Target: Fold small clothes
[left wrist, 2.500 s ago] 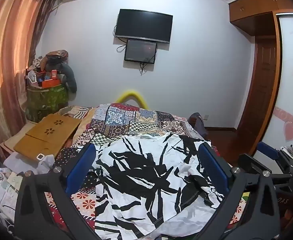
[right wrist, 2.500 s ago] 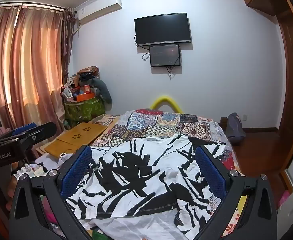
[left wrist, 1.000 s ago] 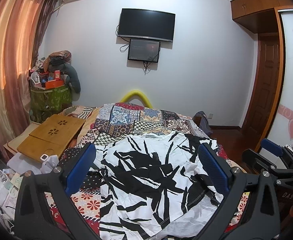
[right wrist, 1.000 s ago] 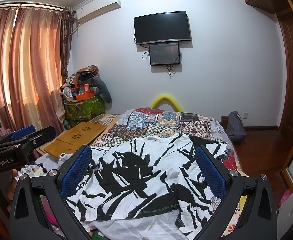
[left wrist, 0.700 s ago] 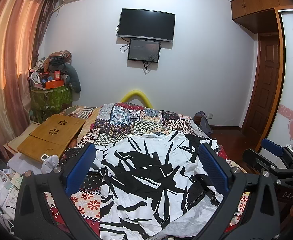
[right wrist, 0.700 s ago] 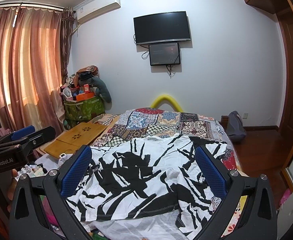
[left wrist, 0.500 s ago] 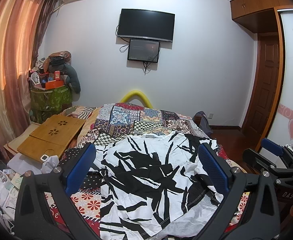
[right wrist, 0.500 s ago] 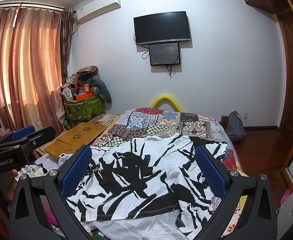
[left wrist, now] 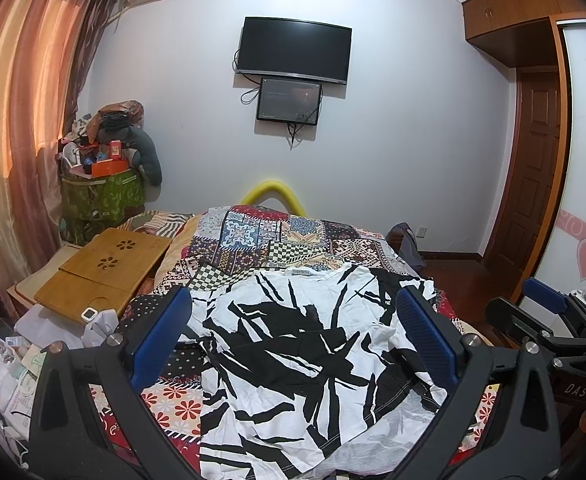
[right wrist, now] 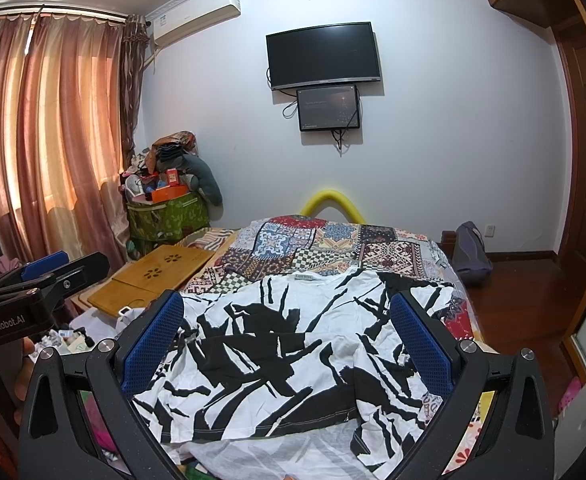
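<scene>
A white shirt with black leaf print [left wrist: 305,344] lies spread and rumpled on a patchwork bed cover [left wrist: 261,240], collar toward the far wall. It also shows in the right wrist view [right wrist: 293,352]. My left gripper [left wrist: 293,332] is open and empty, held above the shirt's near part. My right gripper [right wrist: 289,336] is open and empty, also held above the shirt. The right gripper shows at the right edge of the left wrist view [left wrist: 549,320]. The left gripper shows at the left edge of the right wrist view [right wrist: 41,280].
A wooden lap desk [left wrist: 105,264] lies left of the bed. A green bin piled with things [left wrist: 101,192] stands by the curtain [left wrist: 13,140]. A TV [left wrist: 293,50] hangs on the far wall. A dark bag [right wrist: 471,254] sits on the floor at right, near a wooden door [left wrist: 533,176].
Both grippers have stayed open and nearly still over the last second. Since 2.5 s ago the left gripper has risen and drawn back a little.
</scene>
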### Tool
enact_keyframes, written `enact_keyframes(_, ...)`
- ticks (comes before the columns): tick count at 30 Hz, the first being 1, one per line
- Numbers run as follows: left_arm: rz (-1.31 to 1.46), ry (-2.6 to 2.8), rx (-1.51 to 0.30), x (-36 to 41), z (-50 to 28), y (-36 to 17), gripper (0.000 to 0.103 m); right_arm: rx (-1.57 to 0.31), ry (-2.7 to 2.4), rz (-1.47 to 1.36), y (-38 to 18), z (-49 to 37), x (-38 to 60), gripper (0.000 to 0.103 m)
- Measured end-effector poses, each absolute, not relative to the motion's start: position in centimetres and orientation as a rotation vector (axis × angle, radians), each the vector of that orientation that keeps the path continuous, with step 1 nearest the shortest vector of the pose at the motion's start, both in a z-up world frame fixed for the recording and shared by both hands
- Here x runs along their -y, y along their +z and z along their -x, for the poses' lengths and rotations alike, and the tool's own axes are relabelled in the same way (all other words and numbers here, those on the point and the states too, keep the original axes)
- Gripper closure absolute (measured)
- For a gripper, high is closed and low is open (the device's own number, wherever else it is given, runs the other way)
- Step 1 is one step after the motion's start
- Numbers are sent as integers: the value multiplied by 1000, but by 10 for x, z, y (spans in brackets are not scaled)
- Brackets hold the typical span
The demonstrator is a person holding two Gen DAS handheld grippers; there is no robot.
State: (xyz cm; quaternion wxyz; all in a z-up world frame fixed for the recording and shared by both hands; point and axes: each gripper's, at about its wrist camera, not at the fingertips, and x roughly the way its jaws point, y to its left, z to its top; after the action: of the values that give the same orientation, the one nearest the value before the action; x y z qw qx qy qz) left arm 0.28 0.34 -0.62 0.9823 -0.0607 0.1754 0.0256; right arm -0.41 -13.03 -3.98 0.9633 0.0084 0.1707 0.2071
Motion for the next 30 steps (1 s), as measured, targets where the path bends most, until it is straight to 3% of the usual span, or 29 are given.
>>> enact_keyframes(18,113,65,-370,-11,-17,-17,0,-369,410,-9,-49,-11,126,0)
enact_keyframes(30,169,206,-561,-98,-105,-69,0,-457,433,49,-79,-87,98,1)
